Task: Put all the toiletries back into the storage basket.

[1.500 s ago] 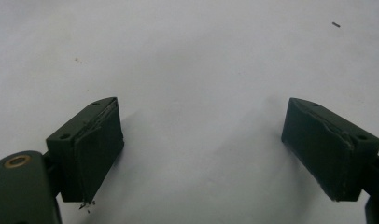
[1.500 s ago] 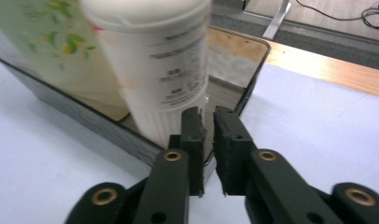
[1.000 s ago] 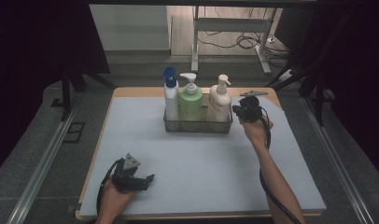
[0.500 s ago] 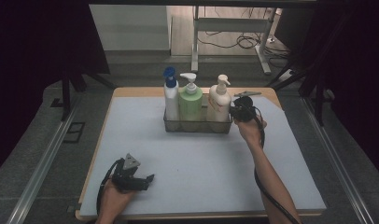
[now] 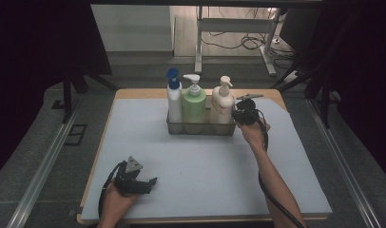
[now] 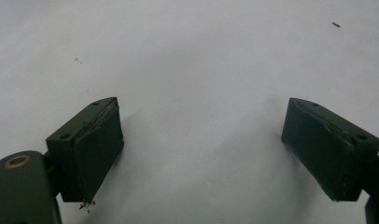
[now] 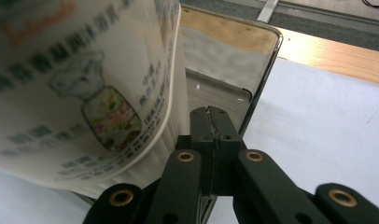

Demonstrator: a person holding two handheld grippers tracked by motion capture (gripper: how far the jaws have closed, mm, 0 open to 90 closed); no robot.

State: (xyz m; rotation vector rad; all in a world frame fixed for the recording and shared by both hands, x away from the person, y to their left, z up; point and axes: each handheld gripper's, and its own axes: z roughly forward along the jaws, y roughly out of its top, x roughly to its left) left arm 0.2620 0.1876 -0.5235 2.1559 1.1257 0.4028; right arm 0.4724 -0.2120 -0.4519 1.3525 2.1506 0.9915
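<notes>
Cream pump bottle (image 7: 85,84), seen close in my right gripper view: label carries orange script at the top, rows of dark characters, and a small chef drawing above a food picture. All too blurred to read. I can make out no other text anywhere.

High view: fixed overhead, at the person's edge of the table (image 5: 295,190), facing forward and down; takes in the whole mat, far floor and desk legs beyond.

Left gripper view: mounted on the left gripper (image 6: 204,140), aimed steeply down along its jaws, very near the bare mat.

Right gripper view: mounted on the right gripper (image 7: 211,126), low and roughly level, pressed close to the cream bottle (image 7: 85,84) and clear caddy (image 7: 257,70).

Shared: the mat in all three; bottle and caddy in high and right gripper views.
</notes>
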